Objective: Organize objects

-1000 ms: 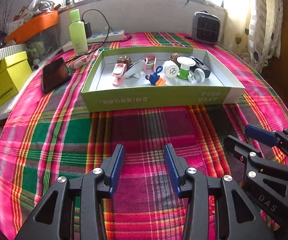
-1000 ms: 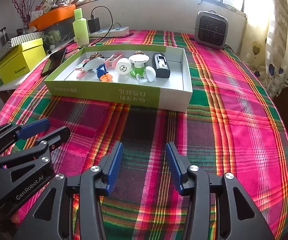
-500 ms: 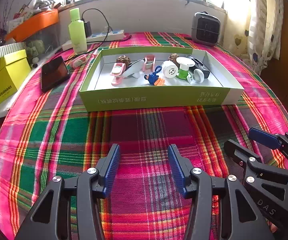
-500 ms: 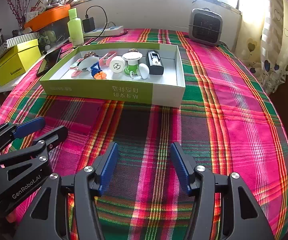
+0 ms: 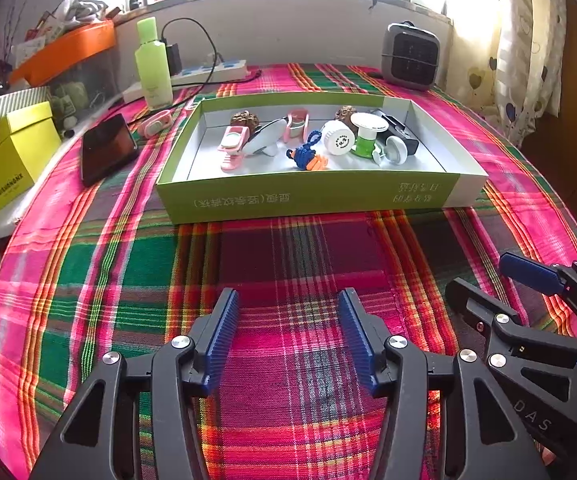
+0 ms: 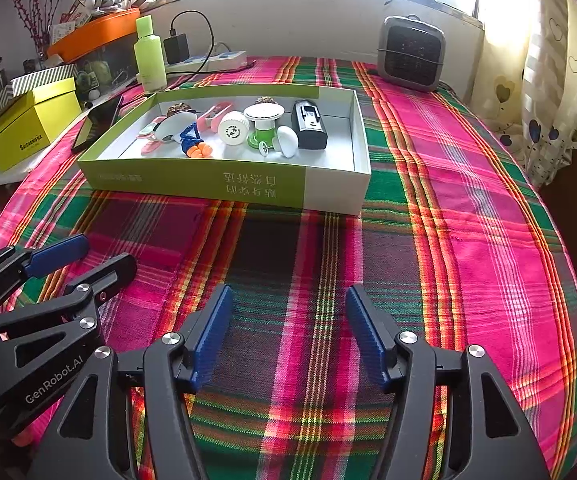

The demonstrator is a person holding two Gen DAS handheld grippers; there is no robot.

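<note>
A shallow green and white box (image 5: 312,196) (image 6: 224,184) lies on the plaid cloth and holds several small items: a pink clip (image 5: 232,148), a white round cap (image 5: 338,142) (image 6: 232,130), a blue and orange toy (image 5: 306,158) (image 6: 194,144), a black device (image 6: 308,124). My left gripper (image 5: 288,304) hovers over the cloth in front of the box, its jaws opening with nothing between them. My right gripper (image 6: 288,300) hangs beside it to the right, jaws also opening and empty.
A black phone (image 5: 106,152) and a pink strap (image 5: 154,124) lie left of the box. A green bottle (image 5: 152,66), a power strip (image 5: 208,72) and a small grey heater (image 5: 410,56) stand at the back. Yellow boxes (image 5: 4,164) sit at the far left.
Both grippers' jaws have spread wider apart. Neither hand has shifted over the cloth, and the box and its contents lie as before.
</note>
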